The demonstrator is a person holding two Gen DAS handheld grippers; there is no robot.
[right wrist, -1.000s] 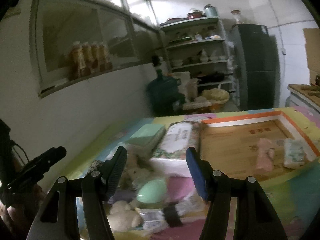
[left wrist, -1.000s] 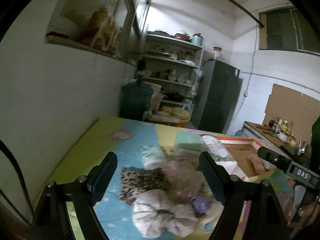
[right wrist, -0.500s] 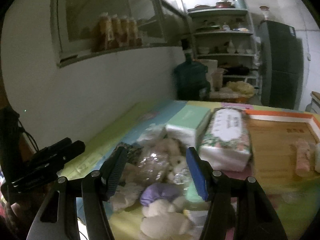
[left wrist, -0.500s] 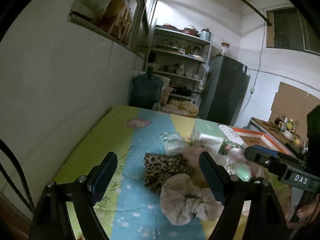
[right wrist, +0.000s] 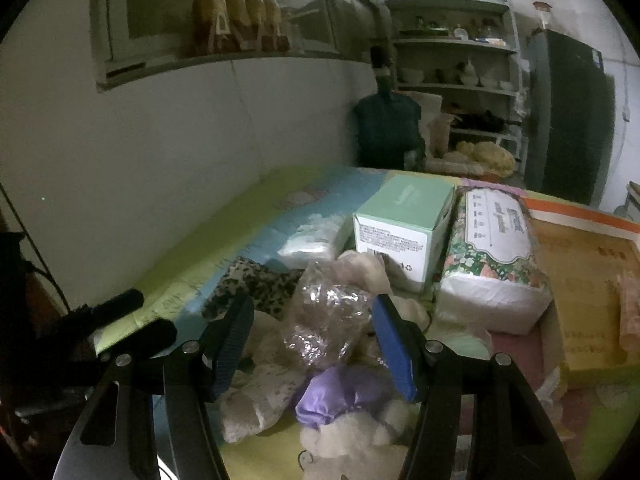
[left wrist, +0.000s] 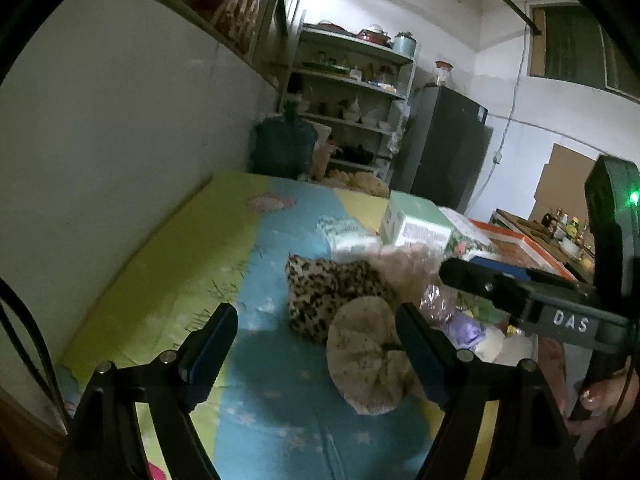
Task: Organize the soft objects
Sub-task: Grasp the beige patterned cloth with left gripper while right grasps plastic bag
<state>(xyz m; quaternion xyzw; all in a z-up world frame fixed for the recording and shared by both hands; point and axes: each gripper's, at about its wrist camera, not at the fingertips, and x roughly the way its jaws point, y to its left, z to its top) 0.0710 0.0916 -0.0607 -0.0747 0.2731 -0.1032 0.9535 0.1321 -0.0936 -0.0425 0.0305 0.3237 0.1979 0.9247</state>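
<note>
A pile of soft things lies on the coloured mat (left wrist: 192, 268): a leopard-print cloth (left wrist: 328, 288), a cream fluffy scrunchie (left wrist: 368, 356), a crinkly clear bag (right wrist: 324, 320), a purple soft piece (right wrist: 340, 392) and a white plush (right wrist: 352, 440). My left gripper (left wrist: 316, 316) hovers over the leopard cloth, its jaws wide and closing, pressing on nothing; its right finger overlaps the scrunchie. My right gripper (right wrist: 312, 304) is open, with the clear bag between its fingers but not squeezed. Each gripper shows in the other's view: the right gripper (left wrist: 500, 292), the left gripper (right wrist: 120, 320).
Behind the pile stand a mint-green box (right wrist: 404, 224), a floral tissue pack (right wrist: 496, 256) and a small white packet (right wrist: 312, 240). An orange-rimmed wooden tray (right wrist: 592, 216) lies at the right. A white wall (left wrist: 100, 160) runs along the mat's left side; a water jug (right wrist: 388, 128), shelves and a fridge stand beyond.
Both grippers have sunk toward the pile. The left one swung left, so the pile now sits toward its right finger. The right one moved left from the tray to over the clear bag.
</note>
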